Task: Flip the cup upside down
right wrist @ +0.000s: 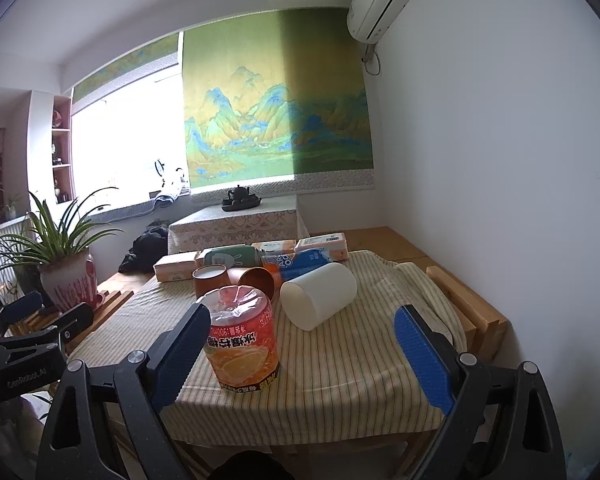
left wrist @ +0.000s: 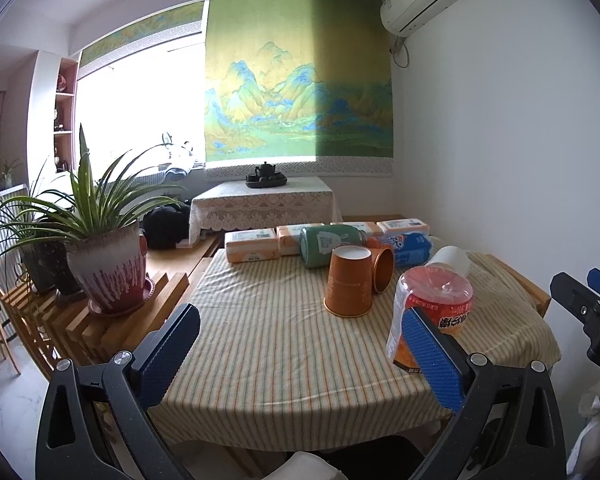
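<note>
Both tools point(left wrist: 300, 354) point(right wrist: 304, 356) agape, empty

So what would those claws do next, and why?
Probably bring the right gripper forward around the white cup. It lies on its side on the tablecloth, one orange cup is already upside down, and both jaws stand open, holding nothing.

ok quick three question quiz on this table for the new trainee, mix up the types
1. True or false: the orange cup nearest the left hand-held gripper stands mouth down.
2. Which lies on its side nearest the right hand-held gripper? A) white cup B) potted plant C) teapot
3. Fill in: the second orange cup lies on its ____.

Key: 1 true; 2 A; 3 side. Both hand-held grippers are open and hold nothing. The jelly tub stands upside down on the striped cloth.
</note>
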